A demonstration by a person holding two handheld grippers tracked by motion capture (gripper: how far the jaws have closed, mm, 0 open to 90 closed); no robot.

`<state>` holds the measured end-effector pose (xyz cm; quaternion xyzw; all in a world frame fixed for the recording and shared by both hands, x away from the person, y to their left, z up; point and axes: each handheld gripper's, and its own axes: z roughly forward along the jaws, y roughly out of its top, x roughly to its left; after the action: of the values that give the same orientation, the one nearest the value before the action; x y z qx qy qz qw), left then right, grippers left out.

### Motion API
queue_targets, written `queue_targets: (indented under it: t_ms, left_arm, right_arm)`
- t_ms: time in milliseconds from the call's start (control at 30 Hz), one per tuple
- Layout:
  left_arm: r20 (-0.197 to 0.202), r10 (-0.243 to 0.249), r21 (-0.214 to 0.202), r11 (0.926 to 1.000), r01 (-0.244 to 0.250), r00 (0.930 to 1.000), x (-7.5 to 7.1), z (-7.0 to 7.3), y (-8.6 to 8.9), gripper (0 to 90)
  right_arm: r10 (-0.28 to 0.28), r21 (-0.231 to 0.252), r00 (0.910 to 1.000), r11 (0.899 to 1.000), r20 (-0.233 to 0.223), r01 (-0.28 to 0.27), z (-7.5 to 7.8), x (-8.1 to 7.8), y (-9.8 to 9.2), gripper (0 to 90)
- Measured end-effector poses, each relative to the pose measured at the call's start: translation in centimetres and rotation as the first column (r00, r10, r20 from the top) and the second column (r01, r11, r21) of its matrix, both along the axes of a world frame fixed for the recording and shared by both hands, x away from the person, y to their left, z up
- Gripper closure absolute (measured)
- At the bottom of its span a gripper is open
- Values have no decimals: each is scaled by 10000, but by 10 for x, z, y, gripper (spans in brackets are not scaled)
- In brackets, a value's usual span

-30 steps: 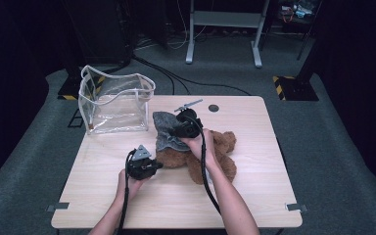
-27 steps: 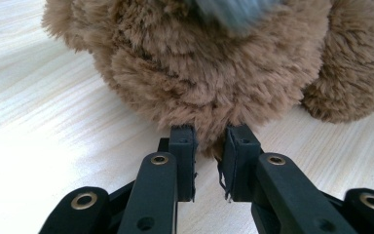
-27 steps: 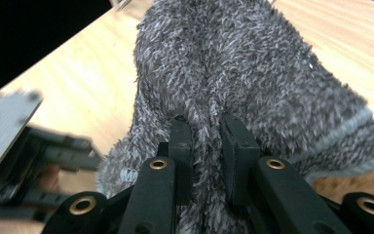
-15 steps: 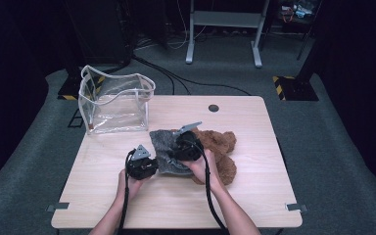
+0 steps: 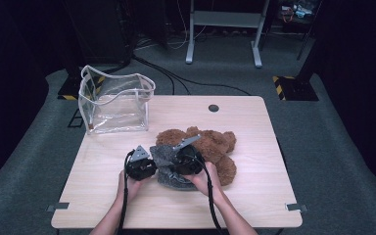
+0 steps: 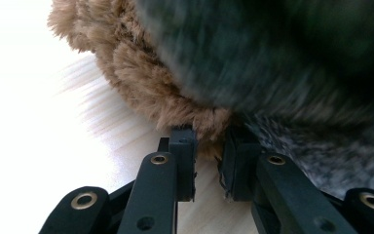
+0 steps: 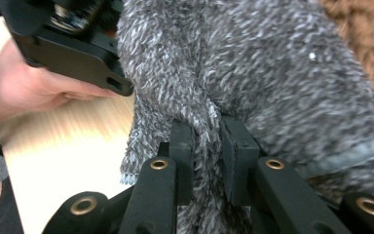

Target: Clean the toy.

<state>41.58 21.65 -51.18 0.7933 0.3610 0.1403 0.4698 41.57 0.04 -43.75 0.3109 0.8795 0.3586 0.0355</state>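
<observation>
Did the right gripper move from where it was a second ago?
Yes. In the high view the right gripper, shut on the grey garment, has come toward the table's near edge, away from the clear bag, closer to the left gripper.

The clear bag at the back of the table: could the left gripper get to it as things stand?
Probably not right away. The left gripper is shut on the brown teddy bear, so it would have to let go first. Otherwise the bare table between it and the clear bag leaves the way free.
</observation>
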Motion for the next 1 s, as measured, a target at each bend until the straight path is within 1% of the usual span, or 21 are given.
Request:
queue_targets:
  t_ms: [33,67,133,200,233,267,300,333,367,400,433,500,600,667,767,800,833,867,900,933,1000]
  left_arm:
    - [100,-48,36,10000,48,9999,0,-1,1,774]
    - [86,-54,-33,10000,54,9999,0,-2,1,773]
    - [32,-46,-151,9999,47,10000,0,-3,2,773]
    - [83,-15,-204,9998,17,10000,-1,-4,1,773]
    - [-2,-108,-86,9999,108,9999,-1,-4,2,762]
    - [-2,-108,-86,9999,108,9999,-1,-4,2,732]
    - [-87,-141,81,9999,142,9999,-1,-3,2,732]
    - [-295,-95,350,9993,105,9995,-2,0,3,545]
    - [-295,-95,350,9993,105,9995,-2,0,3,495]
    - [-237,-33,418,9991,43,9997,-3,2,4,495]
    - [-363,-15,271,9996,25,9993,-4,6,7,414]
    - [-253,68,133,9999,-64,9997,-5,13,11,311]
    - [119,117,11,9999,-117,9999,-3,30,14,232]
    - [214,-54,-19,10000,55,9998,-1,39,13,220]
    - [441,-208,-24,9998,209,9988,5,52,4,179]
    - [552,-314,70,9995,310,9980,8,56,0,171]
    - [702,-413,184,9990,401,9967,12,61,-7,164]
    - [702,-413,184,9990,401,9967,12,61,-7,164]
    - [785,-474,258,9986,455,9958,16,65,-13,164]
    - [809,-532,324,9982,508,9953,19,67,-16,165]
    - [871,-658,519,9968,614,9940,27,73,-25,166]
  right_arm:
    - [0,0,10000,10000,0,0,0,0,0,772]
    - [-46,132,9998,9999,178,44,7,-1,-3,771]
    - [-79,193,9999,9998,126,76,10,-1,-5,771]
    - [-148,337,9993,9993,345,137,19,-1,-9,771]
    - [-229,405,9983,9990,535,207,26,-1,-12,771]
    - [-229,405,9983,9990,535,207,26,-1,-12,771]
    - [-267,439,9975,9988,661,238,29,0,-15,771]
    - [-432,478,9950,9981,899,390,38,2,-22,772]
    - [-432,478,9950,9981,899,390,38,2,-22,772]
    - [-559,528,9942,9973,918,512,41,3,-24,771]
    - [-700,600,9924,9961,1016,641,45,5,-28,771]
    - [-942,586,9899,9944,1058,883,53,8,-37,771]
    - [-1538,697,9799,9869,1273,1458,66,19,-54,771]
    - [-1654,727,9774,9849,1316,1569,67,21,-56,771]
    - [-1853,538,9719,9823,1449,1792,71,28,-62,771]
    - [-2004,529,9700,9794,1373,1949,72,29,-62,771]
    - [-2086,360,9662,9780,1516,2055,73,35,-64,771]
    - [-2086,360,9662,9780,1516,2055,73,35,-64,771]
    - [-2118,359,9657,9773,1501,2088,72,37,-65,771]
    - [-2304,357,9636,9731,1355,2276,72,40,-65,771]
    - [-2364,304,9618,9717,1384,2344,72,47,-67,770]
